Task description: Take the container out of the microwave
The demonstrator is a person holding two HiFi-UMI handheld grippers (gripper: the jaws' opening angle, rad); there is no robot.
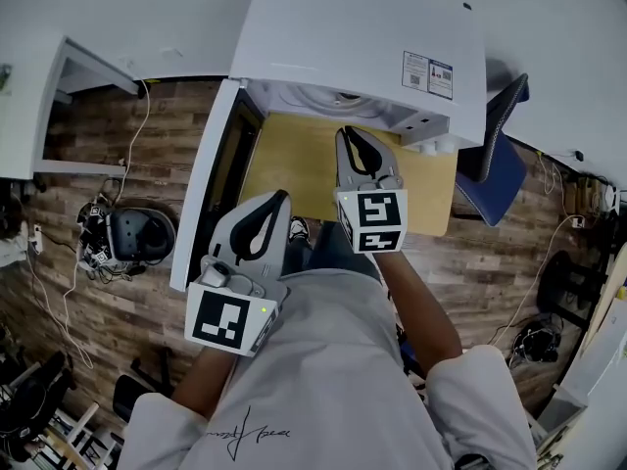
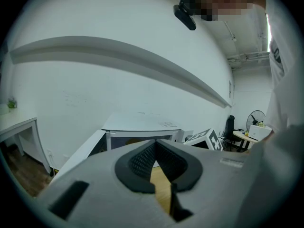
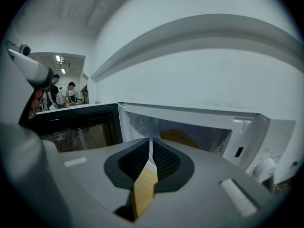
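We note the right tool (image 3: 151,142) slightly spread and empty before the open microwave (image 3: 244,127), the left tool (image 2: 155,144) pressed together, empty.

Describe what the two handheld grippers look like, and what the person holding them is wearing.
The left gripper and right gripper match: smooth light grey shells with black textured pads lining a teardrop-shaped opening. Each carries a white cube with black square markers: left cube, right cube. The person wears a pale short-sleeved T-shirt with dark script print.
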